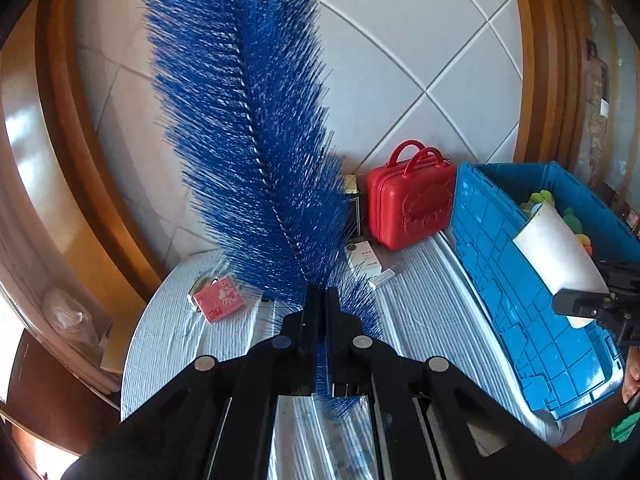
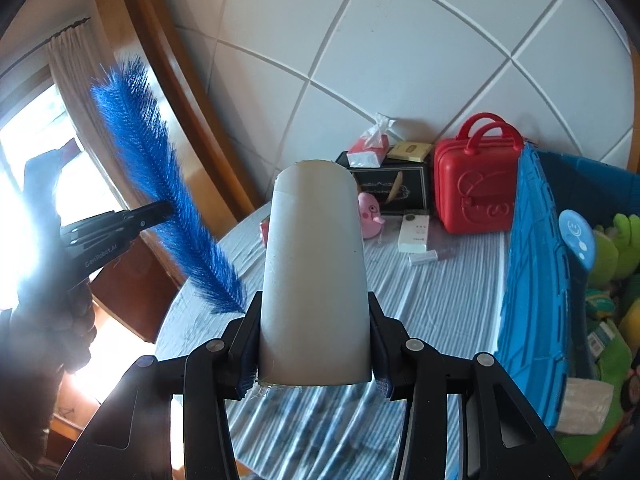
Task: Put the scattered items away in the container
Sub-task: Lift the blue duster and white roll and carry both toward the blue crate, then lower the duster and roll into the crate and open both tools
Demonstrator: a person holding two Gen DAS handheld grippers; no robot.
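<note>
My left gripper (image 1: 322, 300) is shut on a long blue bristle brush (image 1: 248, 120), which stands upright above the table; the right wrist view shows the same brush (image 2: 160, 184) and left gripper (image 2: 160, 210) at the left. A grey-white cardboard tube (image 2: 316, 272) is clamped between the pads of my right gripper (image 2: 314, 344), held above the striped tablecloth. In the left wrist view that tube (image 1: 560, 256) and the right gripper (image 1: 580, 306) hang over the near wall of the blue crate (image 1: 504, 272). The crate (image 2: 532, 264) holds plush toys (image 2: 608, 248).
A red mini suitcase (image 1: 410, 204) stands at the table's back beside the crate. A red tissue pack (image 1: 220, 298), a white box (image 2: 414, 232), a pink toy (image 2: 370, 214) and a black box (image 2: 396, 188) lie on the cloth (image 2: 420, 304). A tiled wall rises behind.
</note>
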